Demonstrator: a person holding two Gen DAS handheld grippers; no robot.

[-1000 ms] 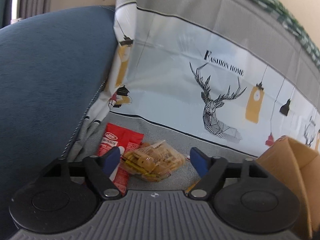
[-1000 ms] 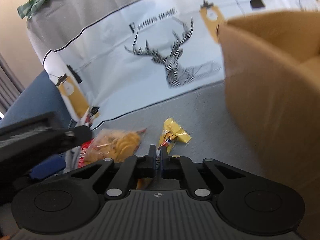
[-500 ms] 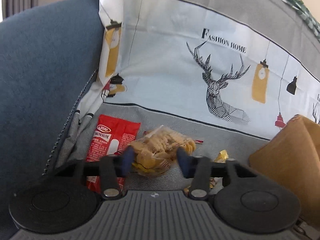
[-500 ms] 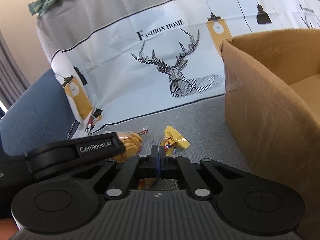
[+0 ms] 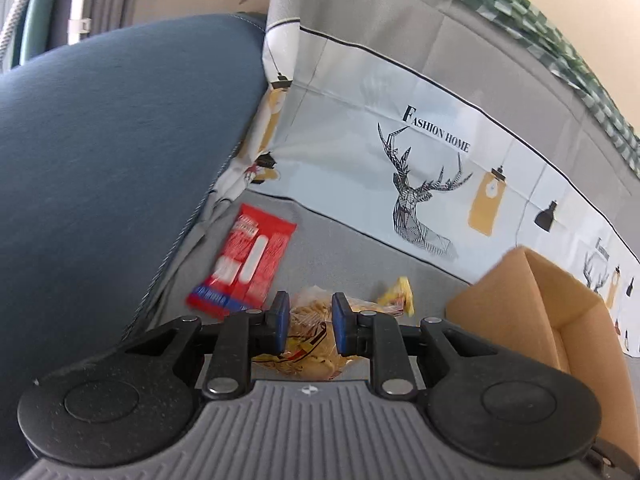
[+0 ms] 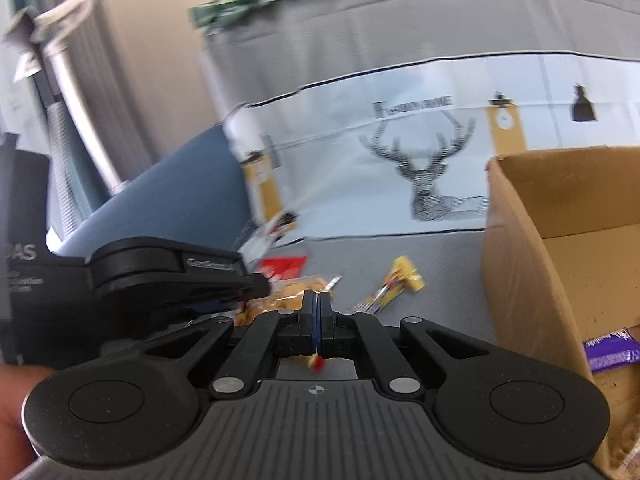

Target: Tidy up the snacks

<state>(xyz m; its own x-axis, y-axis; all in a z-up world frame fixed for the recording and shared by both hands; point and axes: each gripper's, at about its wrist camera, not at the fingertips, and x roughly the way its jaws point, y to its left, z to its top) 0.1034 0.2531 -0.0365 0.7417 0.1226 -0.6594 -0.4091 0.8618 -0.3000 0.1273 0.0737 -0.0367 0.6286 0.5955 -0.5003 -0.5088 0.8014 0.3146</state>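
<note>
A clear bag of yellow biscuits [image 5: 308, 344] sits between the blue pads of my left gripper [image 5: 308, 322]. The jaws are closing and pinch the bag, which hangs just above the grey seat. My right gripper [image 6: 317, 312] is shut, and a small red and yellow wrapper [image 6: 316, 362] pokes out under its pads. A red snack packet [image 5: 248, 264] lies on the seat to the left. A yellow candy wrapper [image 5: 396, 300] lies between the bag and the open cardboard box [image 5: 520, 304].
A blue sofa arm [image 5: 100, 160] rises at the left. The deer-print cover [image 5: 420, 208] hangs over the backrest. The cardboard box [image 6: 520, 260] stands on the right with a purple bar [image 6: 608, 350] inside. A person's hand [image 6: 12, 400] shows at the lower left.
The left jaws closed from wide open onto the biscuit bag and lifted it back off the seat. The right gripper rose and rolled while staying shut, and the box interior came into view.
</note>
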